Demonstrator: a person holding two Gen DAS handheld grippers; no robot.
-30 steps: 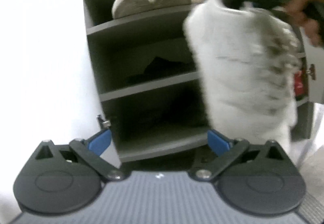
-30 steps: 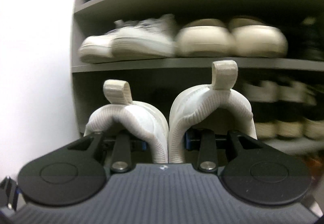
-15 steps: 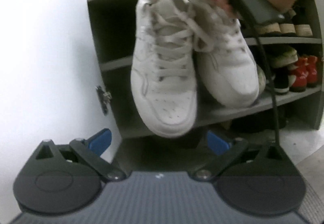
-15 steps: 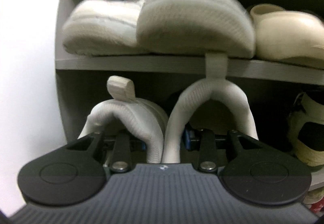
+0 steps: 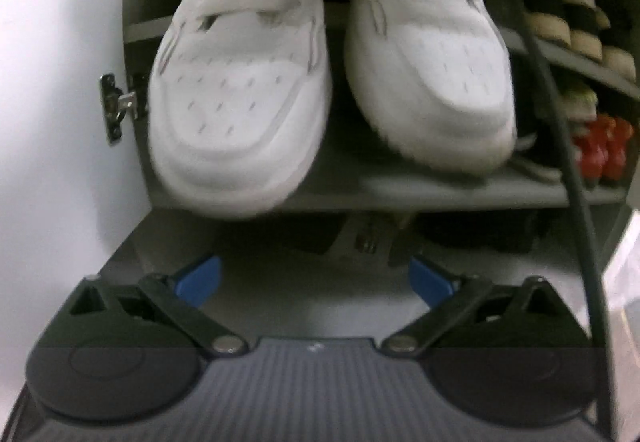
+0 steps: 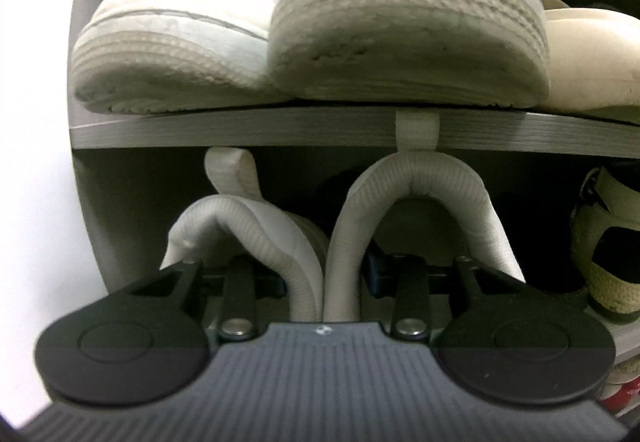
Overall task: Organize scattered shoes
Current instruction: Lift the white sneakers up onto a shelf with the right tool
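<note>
A pair of white lace-up sneakers hangs from my right gripper point(image 6: 326, 276), whose pads pinch the two inner heel collars together. The jaws are opening, with the left collar point(image 6: 256, 234) and right collar point(image 6: 416, 186) still between them. In the left wrist view the left sneaker point(image 5: 240, 102) and right sneaker point(image 5: 432, 82) show their toes close up, in front of a grey shelf board point(image 5: 440, 188). I cannot tell whether they rest on it. My left gripper point(image 5: 316, 278) is open and empty, below the toes.
The grey shoe cabinet point(image 6: 240, 130) holds worn white sneakers point(image 6: 400, 26) and a beige shoe point(image 6: 592, 54) on the shelf above, and a strapped sandal point(image 6: 600, 254) at the right. Red shoes point(image 5: 600, 150), a black cable point(image 5: 560, 122) and a door hinge point(image 5: 114, 106) show too.
In the left wrist view the sneakers have come much closer and the hand above them has left the picture. In the right wrist view the cabinet shelf has drawn nearer.
</note>
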